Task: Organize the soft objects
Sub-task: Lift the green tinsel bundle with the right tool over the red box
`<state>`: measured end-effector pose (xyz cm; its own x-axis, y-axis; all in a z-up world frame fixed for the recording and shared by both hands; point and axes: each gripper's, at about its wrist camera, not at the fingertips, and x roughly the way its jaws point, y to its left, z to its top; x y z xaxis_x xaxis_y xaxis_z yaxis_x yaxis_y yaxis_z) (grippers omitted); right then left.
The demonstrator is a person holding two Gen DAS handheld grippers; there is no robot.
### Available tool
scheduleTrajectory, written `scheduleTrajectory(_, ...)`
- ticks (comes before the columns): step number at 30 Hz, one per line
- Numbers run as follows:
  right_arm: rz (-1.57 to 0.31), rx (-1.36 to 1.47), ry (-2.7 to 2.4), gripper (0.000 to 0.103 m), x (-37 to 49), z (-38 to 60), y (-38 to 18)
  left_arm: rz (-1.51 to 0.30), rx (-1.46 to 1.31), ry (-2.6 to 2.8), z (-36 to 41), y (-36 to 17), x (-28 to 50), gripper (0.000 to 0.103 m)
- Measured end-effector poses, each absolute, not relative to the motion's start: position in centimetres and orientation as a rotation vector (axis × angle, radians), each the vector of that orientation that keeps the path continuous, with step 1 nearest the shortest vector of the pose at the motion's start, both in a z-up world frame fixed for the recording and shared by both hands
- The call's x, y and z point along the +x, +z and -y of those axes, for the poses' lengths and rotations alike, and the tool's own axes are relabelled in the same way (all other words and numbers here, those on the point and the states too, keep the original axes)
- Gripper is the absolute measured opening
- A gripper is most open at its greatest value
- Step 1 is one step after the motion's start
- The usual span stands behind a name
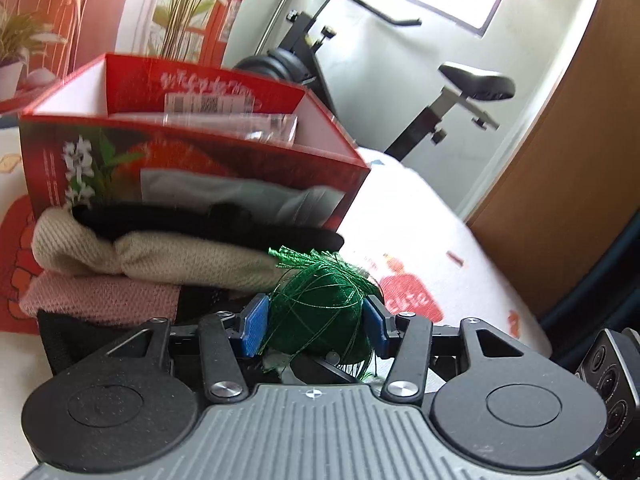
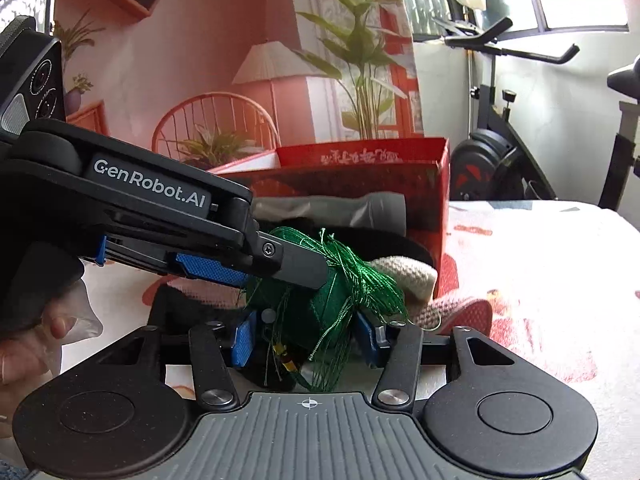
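Claws, left [image 1: 316,326] and right [image 2: 306,338], both clamped on one green thread ball [image 1: 320,312]; beyond it, folded knitwear stack [image 1: 132,268] against red box [image 1: 192,160], on the bed [image 1: 420,232] away from its edges.

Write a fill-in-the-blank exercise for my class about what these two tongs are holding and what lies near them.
1. Both the left tongs and the right tongs grip a ball of thread coloured ____.
2. Behind the ball stands an open cardboard box coloured ____.
3. In the pile of knitted things, the beige piece lies on top of the ____ piece.
4. At the back of the room stands an exercise ____.

Missing words: green; red; pink; bike
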<state>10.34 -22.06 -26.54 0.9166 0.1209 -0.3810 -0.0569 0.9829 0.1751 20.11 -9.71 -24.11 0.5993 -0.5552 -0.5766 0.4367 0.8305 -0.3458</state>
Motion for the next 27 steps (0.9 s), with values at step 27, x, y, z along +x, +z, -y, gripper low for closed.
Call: scheduleTrajectory(27,-0.214,-0.098,0.280,0.047,24.0,16.4,-6.8,-0.344,-0.333,-0.543,-0.6,-9.3,25.2,0.054)
